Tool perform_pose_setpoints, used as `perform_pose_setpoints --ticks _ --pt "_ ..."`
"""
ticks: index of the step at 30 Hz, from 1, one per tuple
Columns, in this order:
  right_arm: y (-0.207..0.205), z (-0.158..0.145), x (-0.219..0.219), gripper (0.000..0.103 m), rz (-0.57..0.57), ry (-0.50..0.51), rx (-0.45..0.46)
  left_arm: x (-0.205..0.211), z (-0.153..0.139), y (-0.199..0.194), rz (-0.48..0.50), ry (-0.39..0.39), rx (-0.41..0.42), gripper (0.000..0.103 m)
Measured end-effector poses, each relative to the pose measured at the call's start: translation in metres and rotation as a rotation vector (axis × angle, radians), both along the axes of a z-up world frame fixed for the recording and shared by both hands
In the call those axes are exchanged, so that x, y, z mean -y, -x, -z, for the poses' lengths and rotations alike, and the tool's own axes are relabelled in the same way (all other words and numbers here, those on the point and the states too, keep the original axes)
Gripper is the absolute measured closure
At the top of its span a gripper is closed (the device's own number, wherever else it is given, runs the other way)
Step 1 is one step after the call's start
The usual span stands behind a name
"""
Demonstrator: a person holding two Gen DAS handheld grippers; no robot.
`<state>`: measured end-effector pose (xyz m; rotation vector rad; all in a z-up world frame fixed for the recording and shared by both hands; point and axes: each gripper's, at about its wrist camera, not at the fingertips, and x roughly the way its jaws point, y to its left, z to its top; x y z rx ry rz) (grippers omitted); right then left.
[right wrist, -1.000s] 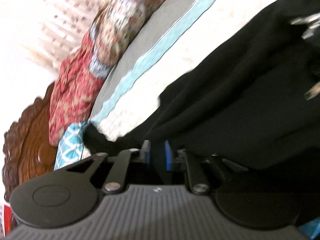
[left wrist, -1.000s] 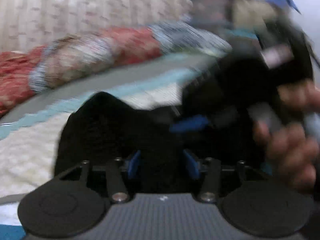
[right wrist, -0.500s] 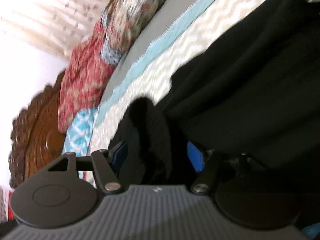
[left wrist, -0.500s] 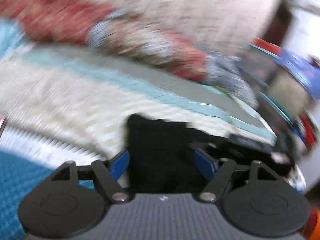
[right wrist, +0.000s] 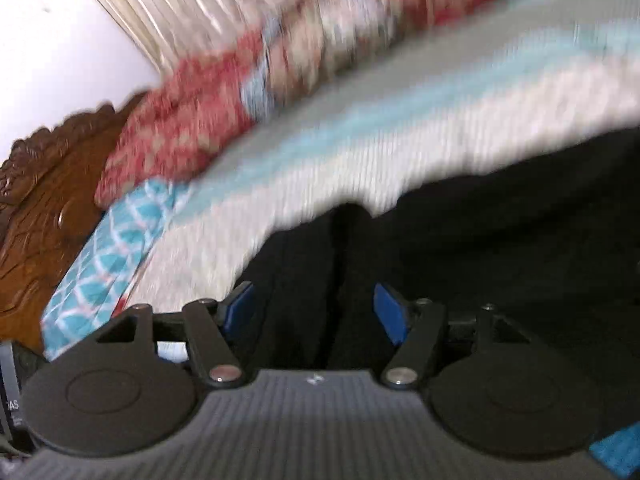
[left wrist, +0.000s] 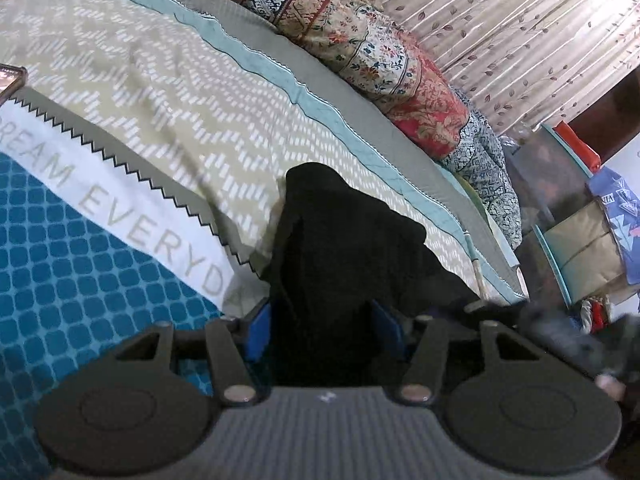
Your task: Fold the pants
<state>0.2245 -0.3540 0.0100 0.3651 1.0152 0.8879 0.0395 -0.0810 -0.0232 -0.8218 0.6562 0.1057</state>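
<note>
The black pants (left wrist: 340, 240) lie bunched on the patterned bedspread (left wrist: 160, 92). A peak of the cloth rises from between the blue pads (left wrist: 258, 330) of my left gripper (left wrist: 322, 328). Its jaws are closing and the cloth fills the gap between them. In the blurred right wrist view the pants (right wrist: 500, 220) spread over the bed to the right. My right gripper (right wrist: 316, 312) stands wide with a fold of the cloth lying loose between its pads (right wrist: 390, 314), and its jaws are closing slightly.
A floral quilt (left wrist: 380, 52) lies rolled along the far side of the bed, below a curtain (left wrist: 520, 20). A phone (left wrist: 10, 78) rests at the left edge. Cluttered shelves (left wrist: 568, 208) stand right. A carved wooden headboard (right wrist: 44, 200) and a teal pillow (right wrist: 112, 248) are left.
The left gripper rolled and swept sideways across the bed, its jaws widening, then narrowing on the cloth. The right gripper's jaws went from a narrow pinch to wide apart, and it rolled.
</note>
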Motion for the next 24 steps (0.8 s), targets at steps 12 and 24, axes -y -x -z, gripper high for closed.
perform_pose_setpoints --ticks 12,24 --pt "-0.017 -0.028 0.050 0.096 0.092 -0.032 0.122 0.014 -0.007 -0.008 0.025 -0.037 -0.012 0.030" --pt "-0.028 0.022 -0.016 0.079 -0.067 -0.079 -0.188 0.005 -0.005 0.006 -0.007 0.003 -0.048 0.027"
